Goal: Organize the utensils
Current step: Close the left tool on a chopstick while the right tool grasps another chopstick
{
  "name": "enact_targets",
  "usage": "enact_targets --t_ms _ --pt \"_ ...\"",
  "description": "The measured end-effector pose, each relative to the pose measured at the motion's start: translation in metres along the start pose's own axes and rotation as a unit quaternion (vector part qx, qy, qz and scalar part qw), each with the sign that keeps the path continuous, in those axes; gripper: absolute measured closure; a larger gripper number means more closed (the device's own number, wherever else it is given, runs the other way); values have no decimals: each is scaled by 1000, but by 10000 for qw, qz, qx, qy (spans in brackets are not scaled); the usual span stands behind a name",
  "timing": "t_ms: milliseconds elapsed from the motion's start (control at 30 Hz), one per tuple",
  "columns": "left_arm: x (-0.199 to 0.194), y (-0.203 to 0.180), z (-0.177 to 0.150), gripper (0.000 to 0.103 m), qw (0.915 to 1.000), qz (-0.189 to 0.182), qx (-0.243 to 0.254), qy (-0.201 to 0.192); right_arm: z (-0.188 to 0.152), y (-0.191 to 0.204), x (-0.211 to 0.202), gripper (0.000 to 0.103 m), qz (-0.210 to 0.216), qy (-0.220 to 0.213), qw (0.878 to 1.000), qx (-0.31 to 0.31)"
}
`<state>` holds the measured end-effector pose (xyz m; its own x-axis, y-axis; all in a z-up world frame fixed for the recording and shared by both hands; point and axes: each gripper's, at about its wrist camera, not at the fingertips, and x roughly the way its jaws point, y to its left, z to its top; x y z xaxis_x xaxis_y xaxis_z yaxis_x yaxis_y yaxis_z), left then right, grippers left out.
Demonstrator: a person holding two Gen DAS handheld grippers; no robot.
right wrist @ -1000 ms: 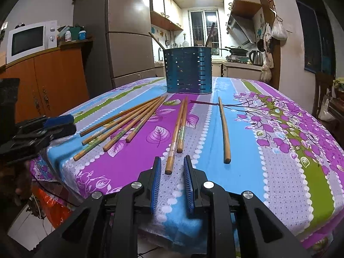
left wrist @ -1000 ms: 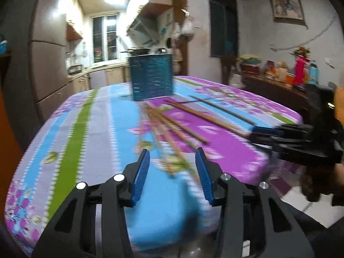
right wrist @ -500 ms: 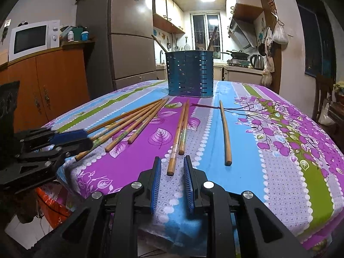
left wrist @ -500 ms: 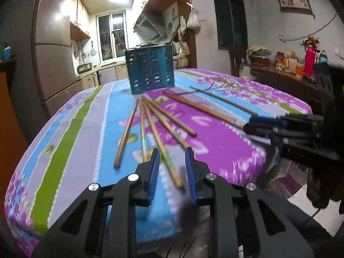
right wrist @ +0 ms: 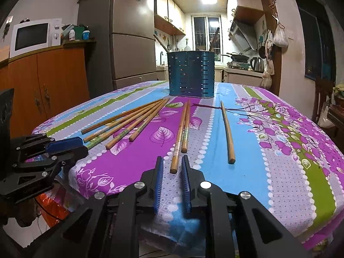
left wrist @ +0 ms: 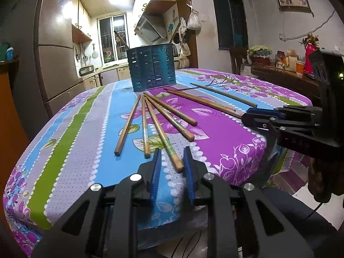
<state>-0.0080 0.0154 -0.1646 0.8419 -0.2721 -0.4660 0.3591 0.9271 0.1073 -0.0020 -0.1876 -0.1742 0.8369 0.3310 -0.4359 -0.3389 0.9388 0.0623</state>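
The left hand-held gripper [left wrist: 170, 157] has narrowed and closed in on a chopstick [left wrist: 163, 134], still empty. The right hand-held gripper [right wrist: 171, 165] stays narrow, empty, before another chopstick [right wrist: 179, 138]; pickup looks imminent.

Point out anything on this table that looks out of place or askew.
The chopsticks lie loose on the tablecloth, fanned at different angles, not in the blue holder. One sits apart to the right. Nothing looks spilled or broken. Both the left hand-held gripper and the right hand-held gripper are empty.
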Motion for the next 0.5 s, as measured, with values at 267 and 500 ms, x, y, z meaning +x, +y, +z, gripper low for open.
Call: enact_targets --t_ms 267,500 --pt "-1 -3 0 93 9999 -34 -98 -39 -1 2 1 95 -50 -91 9999 -23" --pt "-11 -1 7 94 9997 37 -130 -184 5 0 -8 95 -87 -221 9997 30"
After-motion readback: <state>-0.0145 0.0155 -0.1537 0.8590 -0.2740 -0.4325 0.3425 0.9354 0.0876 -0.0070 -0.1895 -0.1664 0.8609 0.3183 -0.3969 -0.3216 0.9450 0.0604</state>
